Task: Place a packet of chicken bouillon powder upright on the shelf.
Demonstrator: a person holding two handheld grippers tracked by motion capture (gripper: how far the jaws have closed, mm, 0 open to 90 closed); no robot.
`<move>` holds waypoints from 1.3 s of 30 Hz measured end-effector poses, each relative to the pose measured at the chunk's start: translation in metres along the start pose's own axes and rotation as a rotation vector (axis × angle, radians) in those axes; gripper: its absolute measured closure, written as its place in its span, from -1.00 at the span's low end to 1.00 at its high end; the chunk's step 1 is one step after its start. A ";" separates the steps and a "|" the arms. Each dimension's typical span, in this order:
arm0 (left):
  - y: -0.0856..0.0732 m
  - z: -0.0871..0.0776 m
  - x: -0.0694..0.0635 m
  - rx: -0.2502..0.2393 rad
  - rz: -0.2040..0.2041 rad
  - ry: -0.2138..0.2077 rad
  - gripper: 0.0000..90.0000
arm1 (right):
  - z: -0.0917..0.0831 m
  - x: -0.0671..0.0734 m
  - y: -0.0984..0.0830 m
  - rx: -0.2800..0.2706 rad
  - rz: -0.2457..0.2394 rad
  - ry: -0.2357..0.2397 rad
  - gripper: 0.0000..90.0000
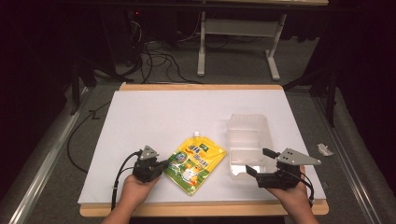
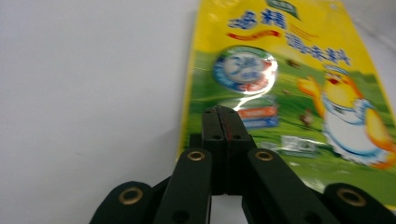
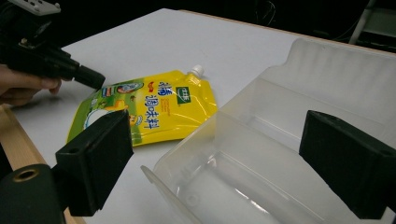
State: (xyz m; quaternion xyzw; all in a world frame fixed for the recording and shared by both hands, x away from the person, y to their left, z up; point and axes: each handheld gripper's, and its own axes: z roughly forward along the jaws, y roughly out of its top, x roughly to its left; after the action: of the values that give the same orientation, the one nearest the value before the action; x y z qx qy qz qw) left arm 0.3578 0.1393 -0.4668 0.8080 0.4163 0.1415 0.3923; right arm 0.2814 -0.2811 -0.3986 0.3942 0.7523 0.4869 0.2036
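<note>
**Left gripper at the pouch's near-left edge**

From the high view, I see the yellow pouch (image 1: 195, 162) lying flat, its long way running from near-left to far-right, spout far. My left gripper (image 1: 161, 166) is nearer it.

In the left gripper view, my jaws are closed together over the pouch's (image 2: 280, 93) edge; I cannot tell if they pinch it.

In the right gripper view, my right gripper (image 3: 233, 163) stands wide open, holding nothing, around the clear bin's (image 3: 289, 140) near end.

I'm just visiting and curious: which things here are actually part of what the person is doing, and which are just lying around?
Part of the job:
- yellow spouted pouch
- clear plastic bin
- left gripper, shut at the pouch's edge
- right gripper, open by the bin

Just lying about:
- crumpled scrap off the table
- floor cables
</note>
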 end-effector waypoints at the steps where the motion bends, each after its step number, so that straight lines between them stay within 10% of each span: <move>1: 0.002 0.001 0.005 -0.006 0.003 0.049 1.00 | 0.000 0.000 0.000 0.001 0.001 0.000 -0.78; 3: 0.006 0.007 0.017 0.011 0.023 0.160 1.00 | 0.000 0.001 0.000 -0.001 0.000 0.000 -0.78; 6: 0.006 0.019 0.028 0.067 0.050 0.211 1.00 | 0.000 0.001 0.000 0.003 0.001 -0.003 -0.78; 14: -0.008 0.008 0.009 0.069 0.171 0.127 1.00 | 0.002 -0.001 -0.001 0.012 0.002 -0.002 -0.76; 27: -0.027 -0.007 -0.049 0.068 0.239 0.031 1.00 | -0.001 0.002 0.002 -0.003 -0.008 0.000 -0.75; 35: -0.024 -0.002 -0.076 0.070 0.250 -0.065 1.00 | -0.002 0.001 0.002 -0.005 -0.009 -0.006 -0.75; 39: -0.021 0.001 -0.067 0.066 0.196 -0.071 1.00 | -0.002 0.001 0.001 0.000 -0.003 -0.011 -0.75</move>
State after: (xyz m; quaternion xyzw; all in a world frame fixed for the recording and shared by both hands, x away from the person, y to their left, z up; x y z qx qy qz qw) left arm 0.3054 0.0936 -0.4764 0.8617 0.3255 0.1368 0.3644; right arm 0.2801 -0.2812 -0.3964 0.3958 0.7517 0.4845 0.2085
